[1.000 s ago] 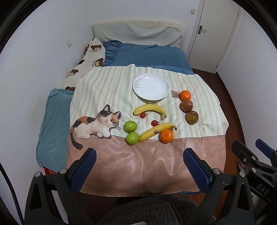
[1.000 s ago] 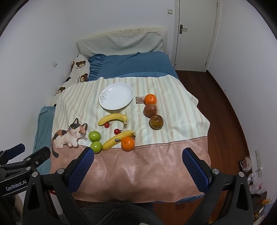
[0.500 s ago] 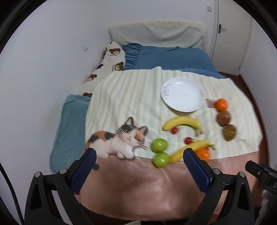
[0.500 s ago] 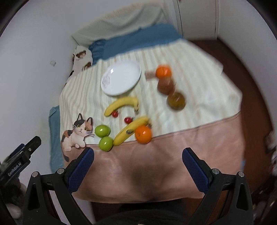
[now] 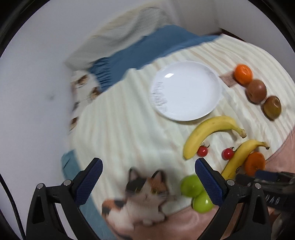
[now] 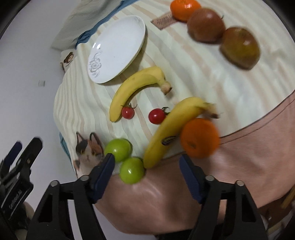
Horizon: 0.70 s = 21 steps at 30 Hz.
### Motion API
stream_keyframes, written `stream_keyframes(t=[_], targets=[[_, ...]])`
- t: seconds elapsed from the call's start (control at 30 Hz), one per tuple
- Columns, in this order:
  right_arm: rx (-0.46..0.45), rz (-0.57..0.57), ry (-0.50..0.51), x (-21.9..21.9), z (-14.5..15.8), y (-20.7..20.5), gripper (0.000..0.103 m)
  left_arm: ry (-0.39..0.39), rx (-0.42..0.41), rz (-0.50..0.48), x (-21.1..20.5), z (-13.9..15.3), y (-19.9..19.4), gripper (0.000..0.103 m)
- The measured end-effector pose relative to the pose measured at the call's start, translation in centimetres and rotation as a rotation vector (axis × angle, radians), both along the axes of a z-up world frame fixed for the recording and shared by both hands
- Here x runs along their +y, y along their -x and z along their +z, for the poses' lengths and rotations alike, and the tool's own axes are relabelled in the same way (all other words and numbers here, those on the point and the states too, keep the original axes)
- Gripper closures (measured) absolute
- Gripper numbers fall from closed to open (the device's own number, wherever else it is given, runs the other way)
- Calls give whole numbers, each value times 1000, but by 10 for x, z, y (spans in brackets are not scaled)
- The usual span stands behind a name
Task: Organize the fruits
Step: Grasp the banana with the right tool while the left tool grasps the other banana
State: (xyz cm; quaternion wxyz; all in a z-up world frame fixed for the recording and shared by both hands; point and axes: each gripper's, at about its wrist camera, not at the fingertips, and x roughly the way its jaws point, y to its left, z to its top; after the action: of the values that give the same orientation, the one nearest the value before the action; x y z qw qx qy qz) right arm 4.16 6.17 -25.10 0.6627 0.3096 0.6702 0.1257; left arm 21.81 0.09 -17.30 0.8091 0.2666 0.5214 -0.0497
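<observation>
Fruit lies on a striped cloth around an empty white plate (image 6: 116,49), which also shows in the left wrist view (image 5: 186,90). Two bananas (image 6: 138,86) (image 6: 173,127), two cherry tomatoes (image 6: 128,112) (image 6: 156,116), two green apples (image 6: 119,148) (image 6: 131,170) and an orange (image 6: 200,137) lie near the front. Another orange (image 6: 184,8) and two brownish fruits (image 6: 205,24) (image 6: 239,47) lie at the back right. My right gripper (image 6: 146,166) is open and empty just above the nearer green apple and the banana's end. My left gripper (image 5: 148,171) is open and empty above the cat print (image 5: 140,197).
The cloth covers a bed with a blue sheet (image 5: 140,46) and a pillow (image 5: 129,24) at the far end. A white wall (image 5: 27,92) runs along the left side. The cloth's pink border (image 6: 248,157) hangs over the front edge. A small label (image 6: 164,20) lies by the far orange.
Both grippers have moved forward and down toward the fruit. The right one now hovers close over the front green apple and banana; the left has swung left over the cat print.
</observation>
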Motion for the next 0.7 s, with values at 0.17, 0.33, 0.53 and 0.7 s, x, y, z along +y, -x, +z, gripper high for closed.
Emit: stream_keyframes(t=[0.17,0.33,0.53,0.7], targets=[[36,-92,6,24,-24,2,41,19,93,-234,-24,-41,-43,9],[74,-189,25,32,-50,5,52,14,188,-383,-61,-83,-67,17],[69,-254,63,42,-62,9,54,-51,208,-580,-108,-106,-53,17],[46,-262,88,49,-61,12,54,-129,259,-622,-124,-131,-43,34]])
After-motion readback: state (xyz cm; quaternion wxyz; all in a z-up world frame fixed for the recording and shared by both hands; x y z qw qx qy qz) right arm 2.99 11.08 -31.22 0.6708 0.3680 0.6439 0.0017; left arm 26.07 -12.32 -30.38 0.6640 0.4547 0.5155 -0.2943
